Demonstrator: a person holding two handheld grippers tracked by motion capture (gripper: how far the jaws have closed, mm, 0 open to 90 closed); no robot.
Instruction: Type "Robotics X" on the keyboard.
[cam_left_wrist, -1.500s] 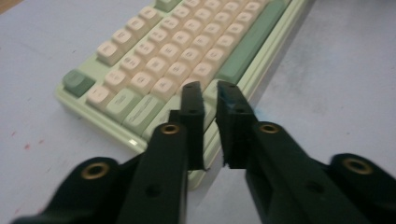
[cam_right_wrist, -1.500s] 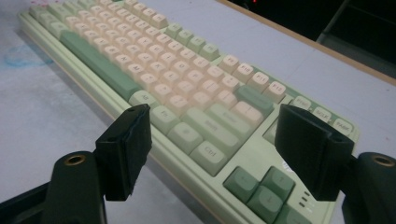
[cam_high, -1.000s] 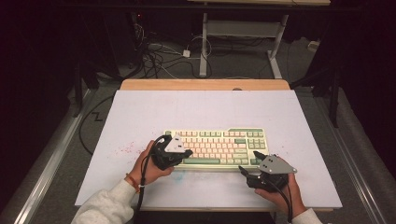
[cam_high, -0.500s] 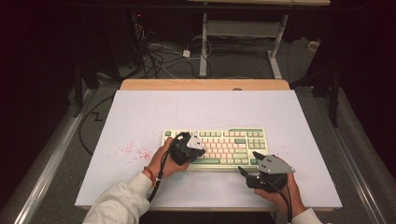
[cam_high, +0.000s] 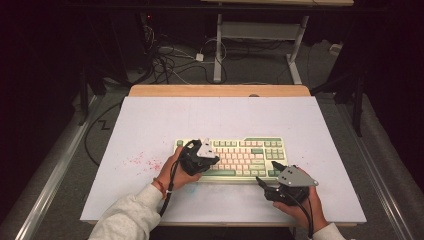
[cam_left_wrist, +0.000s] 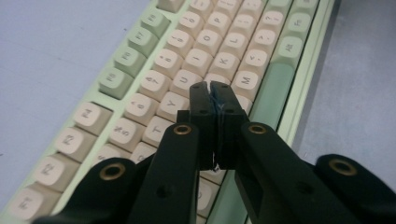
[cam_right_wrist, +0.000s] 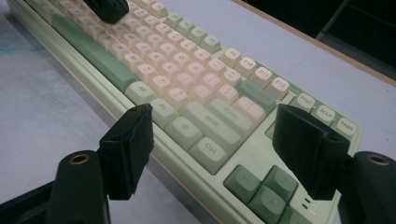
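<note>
High view: left claw (cam_high: 212, 161) hides several keys of keyboard (cam_high: 250, 150).

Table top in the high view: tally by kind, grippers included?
Keyboard: 1
Grippers: 2, the left gripper shut over the keys, the right gripper open at the keyboard's near right corner
Total: 3

A pale green keyboard (cam_high: 240, 156) with cream keys lies flat near the table's front edge.
</note>
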